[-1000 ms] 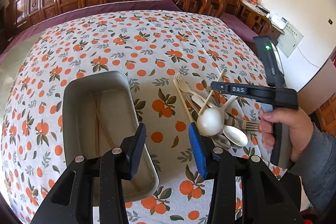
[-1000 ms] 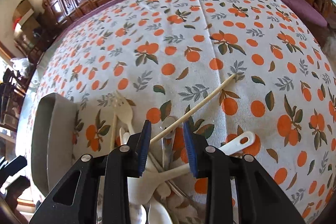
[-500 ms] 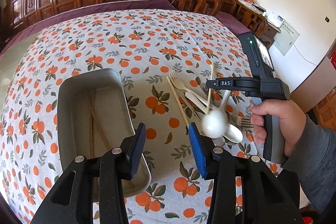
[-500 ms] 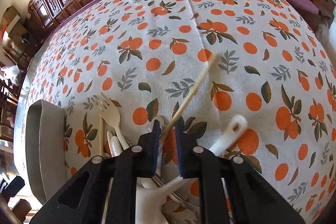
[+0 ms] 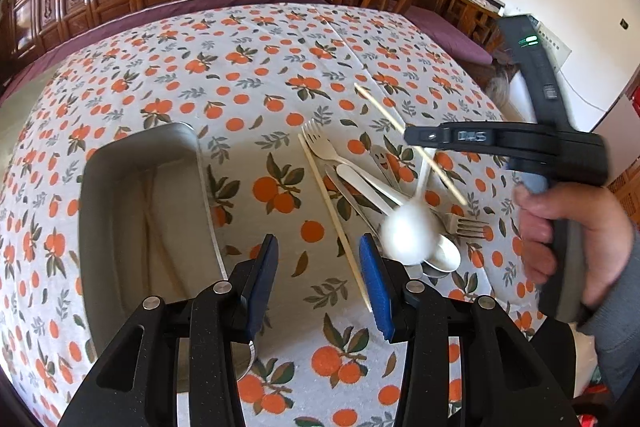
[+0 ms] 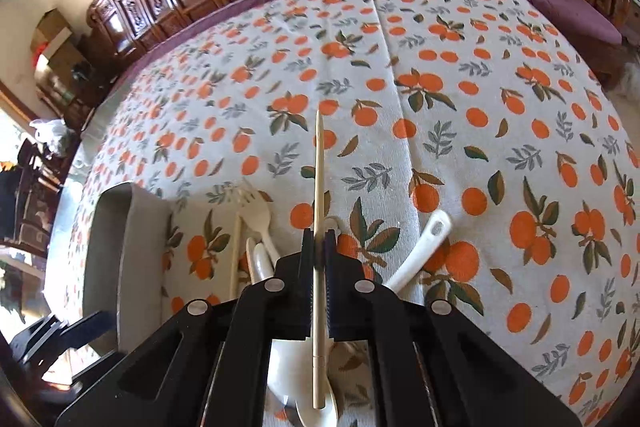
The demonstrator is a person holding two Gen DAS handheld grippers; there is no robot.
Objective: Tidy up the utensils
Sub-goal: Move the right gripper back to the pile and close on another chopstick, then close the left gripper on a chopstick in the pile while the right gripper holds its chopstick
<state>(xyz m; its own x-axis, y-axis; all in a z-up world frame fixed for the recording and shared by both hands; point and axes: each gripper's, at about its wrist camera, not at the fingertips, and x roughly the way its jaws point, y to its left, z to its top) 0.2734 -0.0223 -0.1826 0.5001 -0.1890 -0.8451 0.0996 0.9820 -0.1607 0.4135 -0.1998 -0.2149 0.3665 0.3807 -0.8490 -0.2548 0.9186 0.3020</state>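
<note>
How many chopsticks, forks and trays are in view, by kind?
Chopsticks: 4 (held chopstick in right gripper, loose chopstick on cloth, chopstick pair in tray)
Forks: 2 (white fork, metal fork)
Trays: 1
Total: 7

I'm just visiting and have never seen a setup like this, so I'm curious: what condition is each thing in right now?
Right gripper: shut on a chopstick.
Chopstick: held, lifted above the cloth.
Left gripper: open, holding nothing.
Metal tray: upright on the cloth, chopsticks lying inside.
Second chopstick: flat on the cloth.
White ladle spoon: blurred in the pile.
Plastic fork: lying flat, tines away.
</note>
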